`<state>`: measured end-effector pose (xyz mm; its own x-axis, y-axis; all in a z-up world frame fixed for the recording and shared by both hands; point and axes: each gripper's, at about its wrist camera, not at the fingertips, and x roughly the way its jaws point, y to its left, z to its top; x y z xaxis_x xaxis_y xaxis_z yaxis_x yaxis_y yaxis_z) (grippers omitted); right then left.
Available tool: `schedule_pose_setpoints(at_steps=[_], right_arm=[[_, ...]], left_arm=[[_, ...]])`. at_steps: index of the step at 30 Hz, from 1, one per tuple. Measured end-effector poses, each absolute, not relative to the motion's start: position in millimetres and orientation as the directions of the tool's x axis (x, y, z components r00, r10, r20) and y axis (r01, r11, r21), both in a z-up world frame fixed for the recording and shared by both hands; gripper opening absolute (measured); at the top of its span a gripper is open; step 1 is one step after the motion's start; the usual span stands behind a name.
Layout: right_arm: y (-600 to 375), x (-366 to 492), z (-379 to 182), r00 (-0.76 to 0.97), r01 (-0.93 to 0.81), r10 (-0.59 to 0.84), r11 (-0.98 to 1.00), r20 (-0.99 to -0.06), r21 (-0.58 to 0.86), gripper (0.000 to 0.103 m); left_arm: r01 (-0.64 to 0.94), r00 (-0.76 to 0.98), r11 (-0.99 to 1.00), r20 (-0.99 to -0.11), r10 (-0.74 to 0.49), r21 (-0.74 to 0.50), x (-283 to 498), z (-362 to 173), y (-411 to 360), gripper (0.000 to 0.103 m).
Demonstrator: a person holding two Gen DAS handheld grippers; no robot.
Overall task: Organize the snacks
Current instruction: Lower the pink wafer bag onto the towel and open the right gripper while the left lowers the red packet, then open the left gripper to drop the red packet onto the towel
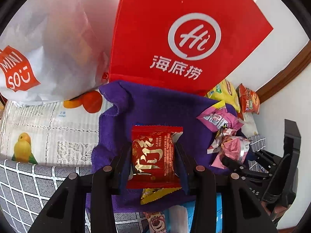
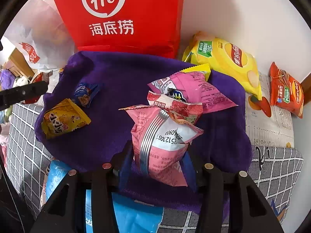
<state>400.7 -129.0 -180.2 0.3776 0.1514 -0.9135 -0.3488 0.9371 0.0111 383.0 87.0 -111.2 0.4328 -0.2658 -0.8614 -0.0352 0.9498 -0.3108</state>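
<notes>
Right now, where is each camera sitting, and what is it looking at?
Left wrist view: sits on the left gripper, looking down along its fingers at the red snack packet gripped over the purple cloth; its own black fingers show, and the right gripper at the right edge.
Right wrist view: sits on the right gripper, looking down at the pink packet between its fingers; the left gripper's tip shows at the left edge.
Both share the purple cloth, red bag and yellow chip bag.

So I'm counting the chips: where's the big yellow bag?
In the right wrist view the big yellow chip bag lies upper right against the white wall, just past the purple towel, between the red tote and an orange chip bag.
</notes>
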Motion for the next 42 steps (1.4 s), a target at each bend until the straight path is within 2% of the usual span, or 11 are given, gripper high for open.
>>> schedule_pose_setpoints(at_steps=[3, 7, 13, 20, 42], right_arm=[[-130.6, 399.1, -175.9, 0.386, -0.347, 0.157, 0.938, -0.909, 0.015, 0.056], [-130.3, 393.5, -165.8, 0.395, -0.362, 0.187, 0.932, -0.899, 0.035, 0.057], [-129.3, 382.5, -148.5, 0.437, -0.381, 0.2, 0.924, -0.877, 0.021, 0.058], [-135.1, 379.2, -131.7, 0.45, -0.39, 0.291, 0.915, -0.844, 0.108, 0.058], [-131.1, 375.8, -127.6, 0.464, -0.392, 0.292, 0.914, -0.837, 0.101, 0.058]], left_arm=[[-0.038, 0.42, 0.953, -0.87, -0.258, -0.301, 384.9, -116.2, 83.5, 0.04], [-0.033, 0.396, 0.957, -0.883, -0.253, -0.289, 386.8, -123.6, 75.4, 0.04], [-0.022, 0.388, 0.962, -0.889, -0.244, -0.273, 387.4, -127.2, 68.5, 0.04], [-0.019, 0.385, 0.96, -0.888, -0.251, -0.28, 388.2, -129.0, 65.6, 0.04], [0.016, 0.384, 0.962, -0.887, -0.257, -0.272, 387.8, -132.2, 59.3, 0.04]])
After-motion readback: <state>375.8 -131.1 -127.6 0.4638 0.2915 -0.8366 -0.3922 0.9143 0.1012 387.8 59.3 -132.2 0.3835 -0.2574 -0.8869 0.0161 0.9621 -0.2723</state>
